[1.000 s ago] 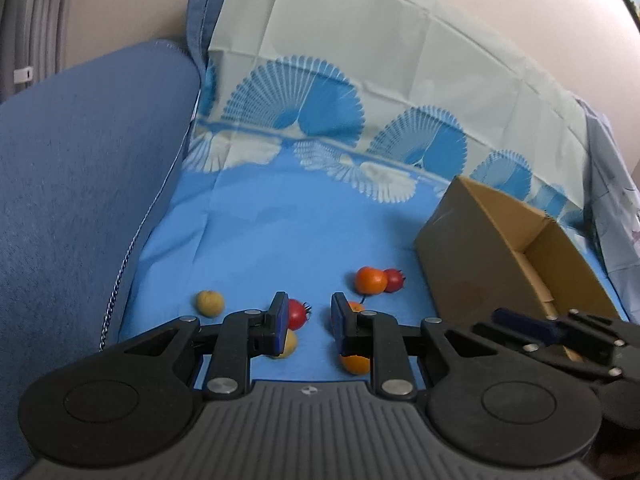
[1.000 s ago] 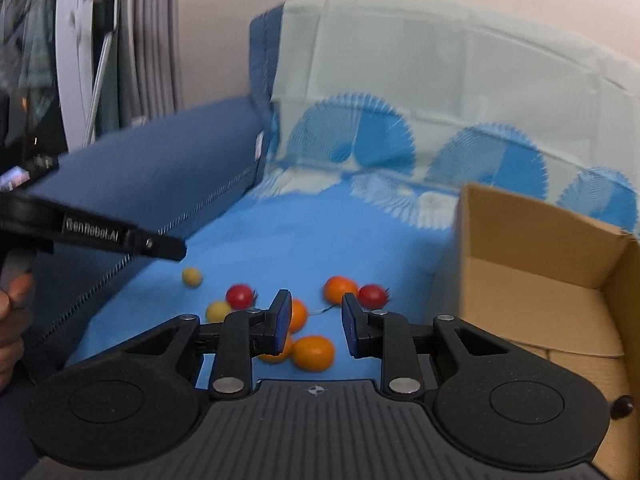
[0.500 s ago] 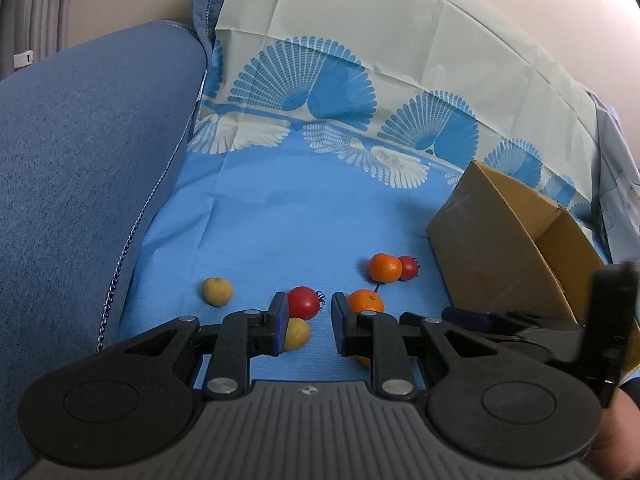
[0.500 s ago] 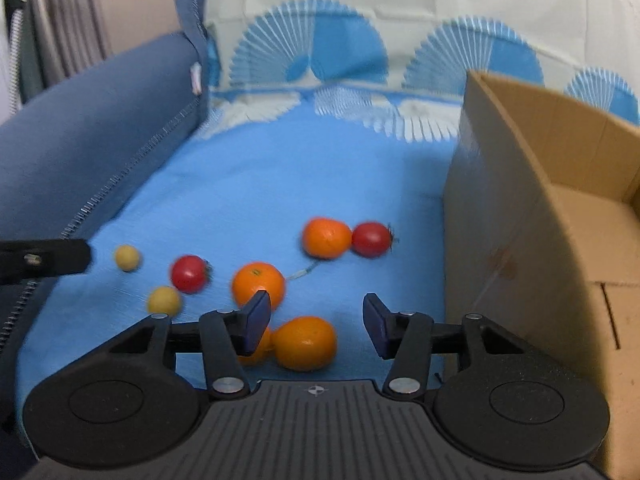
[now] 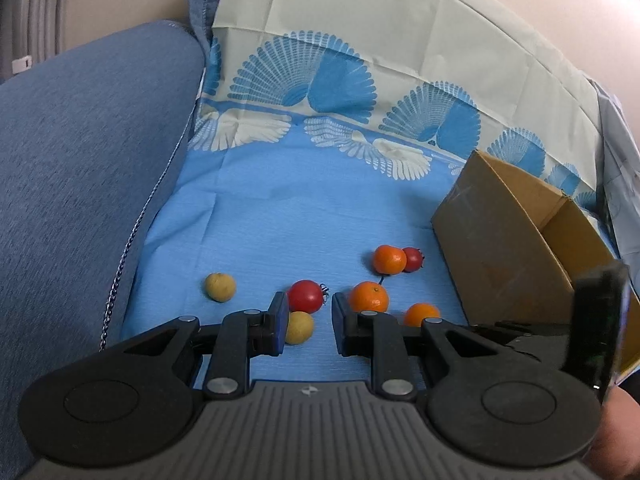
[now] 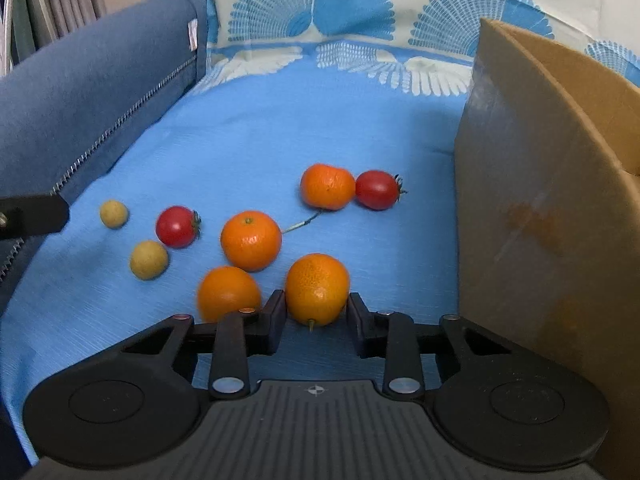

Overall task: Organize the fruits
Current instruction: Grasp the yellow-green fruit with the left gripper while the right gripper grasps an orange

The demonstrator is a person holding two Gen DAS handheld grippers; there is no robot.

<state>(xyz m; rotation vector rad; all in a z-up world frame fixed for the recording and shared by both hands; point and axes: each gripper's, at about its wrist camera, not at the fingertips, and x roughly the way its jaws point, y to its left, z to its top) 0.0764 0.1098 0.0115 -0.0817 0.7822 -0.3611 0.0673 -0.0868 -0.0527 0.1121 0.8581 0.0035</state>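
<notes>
My right tongs [image 6: 316, 320] are closing around the nearest tangerine [image 6: 317, 288], which sits between the two pads; both pads look to be against its sides, stem nub pointing toward the camera. A second tangerine [image 6: 228, 293], slightly blurred, lies just left of it beside the left pad. A third tangerine [image 6: 251, 240] sits a little farther out, and a fourth tangerine [image 6: 327, 186] touches a cherry tomato [image 6: 378, 189] near the cardboard box [image 6: 532, 216], which stands open at the right edge of the spread. Another cherry tomato [image 6: 177, 226] lies to the left with a small yellow-brown fruit [image 6: 148, 259] just beside it and a second small yellow-brown fruit [image 6: 114, 213] farther left. All of the fruit rests on a blue cloth [image 6: 260, 128] printed with fan shapes, laid over a blue sofa [image 6: 88, 80]. My left tongs [image 5: 308, 322] hover above the cloth with their pads drawn close together and nothing between them; the tomato and a yellow-brown fruit show past the left pad. From that camera the edge of the right tool [image 5: 600, 320] and part of a hand [image 5: 616, 432] appear at the right beside the box
</notes>
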